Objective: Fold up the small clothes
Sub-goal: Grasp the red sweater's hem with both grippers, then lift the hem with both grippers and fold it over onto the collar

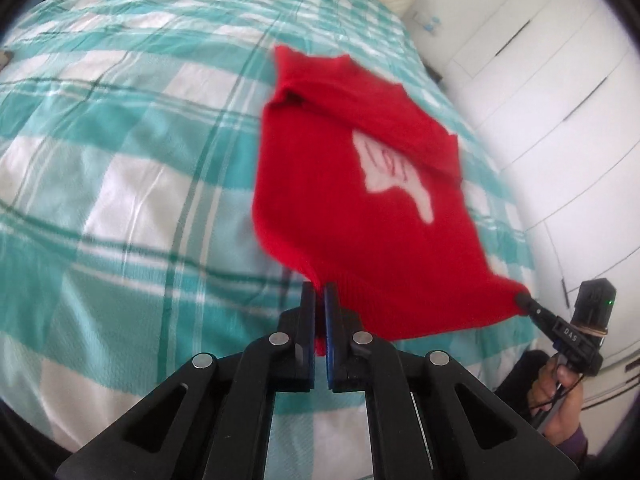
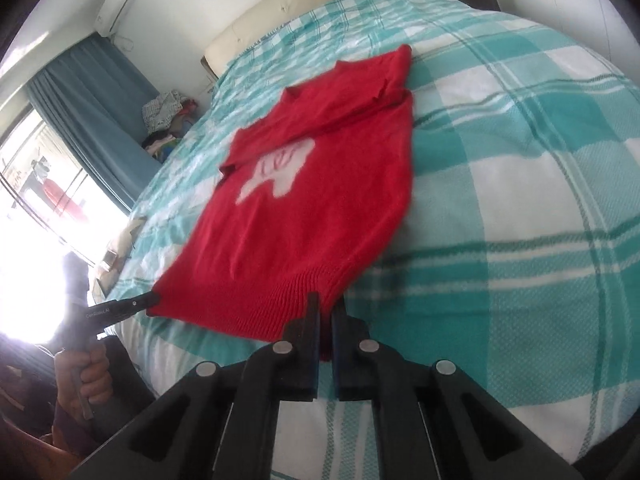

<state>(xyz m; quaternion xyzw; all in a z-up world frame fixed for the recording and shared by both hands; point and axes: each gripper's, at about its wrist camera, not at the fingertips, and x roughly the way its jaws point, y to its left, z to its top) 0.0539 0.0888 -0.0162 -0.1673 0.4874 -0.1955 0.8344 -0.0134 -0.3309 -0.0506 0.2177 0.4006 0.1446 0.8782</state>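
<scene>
A: Where is the red sweater point(image 1: 360, 208)?

B: On the bed point(image 1: 120, 160), spread over the teal-and-white checked cover, its white motif point(image 1: 394, 172) facing up. The ribbed hem is the end nearest both cameras; the neck and a folded-over sleeve point(image 2: 384, 80) lie at the far end, toward the cream headboard point(image 2: 304, 12).

A: And the left gripper point(image 1: 319, 292)?

B: Clenched on the sweater's hem at one bottom corner. Red knit runs down between its two pads, and the jaws stand almost together.

A: The right gripper point(image 2: 328, 304)?

B: Likewise clamped onto the hem, at the sweater's other bottom corner. The ribbing bunches where it enters the narrow slit between the pads. From the left wrist view its tip point(image 1: 524, 300) pinches the corner into a point, and the hem between the two grippers looks raised slightly off the bed. The fabric is blurred in both views.

A: Any hands visible?

B: Yes. The right hand point(image 1: 556, 396) grips its handle beside the sweater's hem corner, and the left hand point(image 2: 86, 376) shows in the right wrist view, below its own gripper's tip point(image 2: 148, 300).

A: What else sits near the sweater?

B: Beyond its neck end, off the bed's far corner, a pile of clothes point(image 2: 168, 120) lies beside a blue curtain point(image 2: 92, 96). White wardrobe doors point(image 1: 552, 80) stand alongside the bed.
</scene>
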